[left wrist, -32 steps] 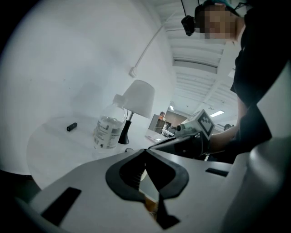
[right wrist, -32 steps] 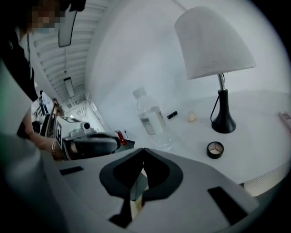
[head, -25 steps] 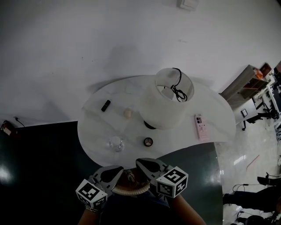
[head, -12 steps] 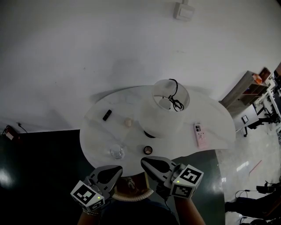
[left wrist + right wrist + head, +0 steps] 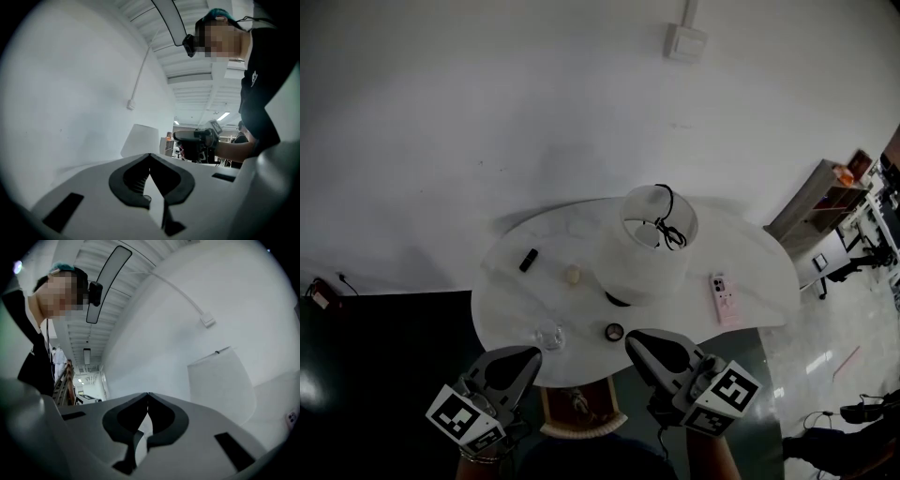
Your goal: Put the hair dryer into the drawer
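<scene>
Head view: round white table (image 5: 750, 272) mid-frame against a white wall, dark floor (image 5: 375, 356) at lower left. On the table stand a lamp (image 5: 652, 248) with a white shade and a black cord looped in its open top, a pink phone (image 5: 723, 298) at the right, a small black object (image 5: 527, 260) and a pale round lump (image 5: 572, 275) at the left, and a clear glass (image 5: 548, 335) and a small dark tin (image 5: 615, 331) near the front edge. The left gripper (image 5: 520, 361) and right gripper (image 5: 647, 349) sit at the bottom of the frame, just off the table's near edge, well apart and both pointing towards the table. In each gripper view the jaws meet at the tips with nothing between them, only wall and lamp shade beyond. Both tools are closed and empty. The hair dryer shows in no view, not on the table and not in a jaw. No drawer can be made out for certain. A brown panel with a pale rim (image 5: 578, 411) lies under the table edge between the grippers, too small to identify; it may be an open drawer. Judgement: with nothing held and the dryer out of sight, the pictures do not settle whether the dryer is already stowed or has yet to be fetched. If the latter, finding it, gripping it and placing it all remain.
</scene>
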